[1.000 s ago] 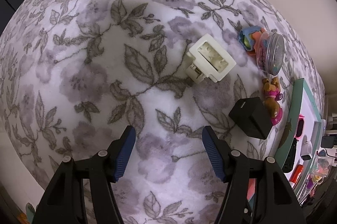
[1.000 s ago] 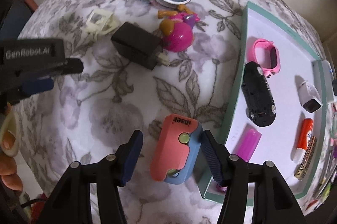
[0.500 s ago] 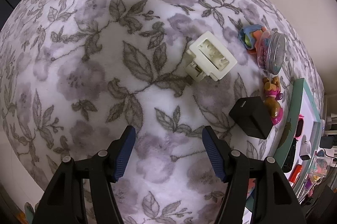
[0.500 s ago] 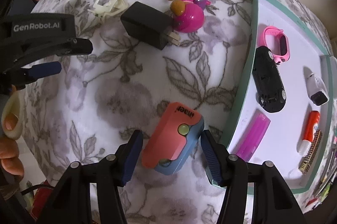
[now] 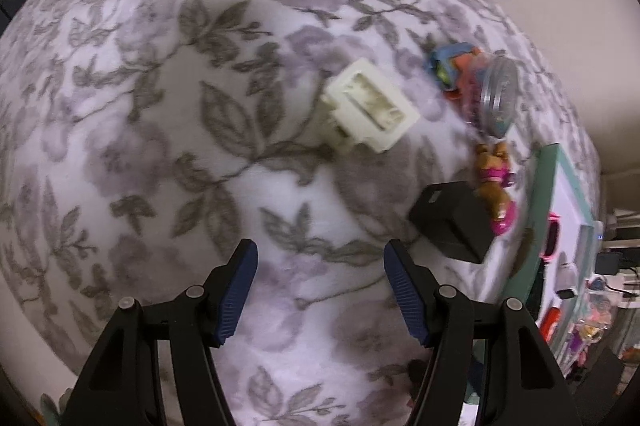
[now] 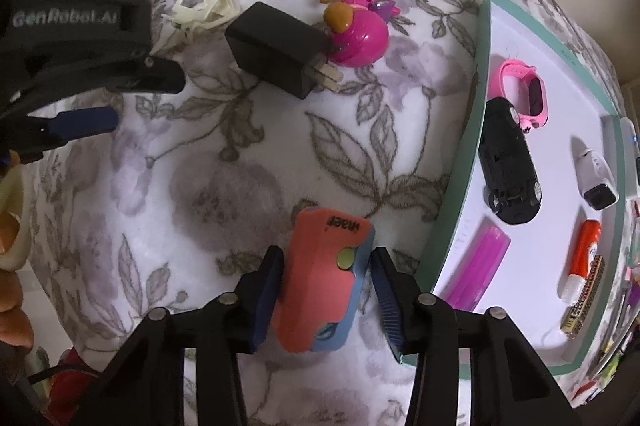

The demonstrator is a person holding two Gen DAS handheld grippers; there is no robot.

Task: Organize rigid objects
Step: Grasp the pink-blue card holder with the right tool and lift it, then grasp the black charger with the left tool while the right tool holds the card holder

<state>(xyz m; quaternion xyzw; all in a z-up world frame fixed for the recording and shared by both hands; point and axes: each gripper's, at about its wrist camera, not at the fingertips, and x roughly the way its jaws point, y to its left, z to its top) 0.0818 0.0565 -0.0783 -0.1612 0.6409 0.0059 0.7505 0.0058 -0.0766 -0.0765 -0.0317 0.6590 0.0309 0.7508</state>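
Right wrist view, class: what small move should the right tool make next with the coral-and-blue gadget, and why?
Probably lift it straight up. The right tool has just been closing, and its pads now sit against both sides of the coral-and-blue gadget, which appears to lie on the floral cloth. The green-rimmed tray beside it already holds sorted things, a likely destination.

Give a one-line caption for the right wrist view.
Right gripper, jaws just closing, clamps a coral-and-blue gadget on the floral cloth beside the tray.
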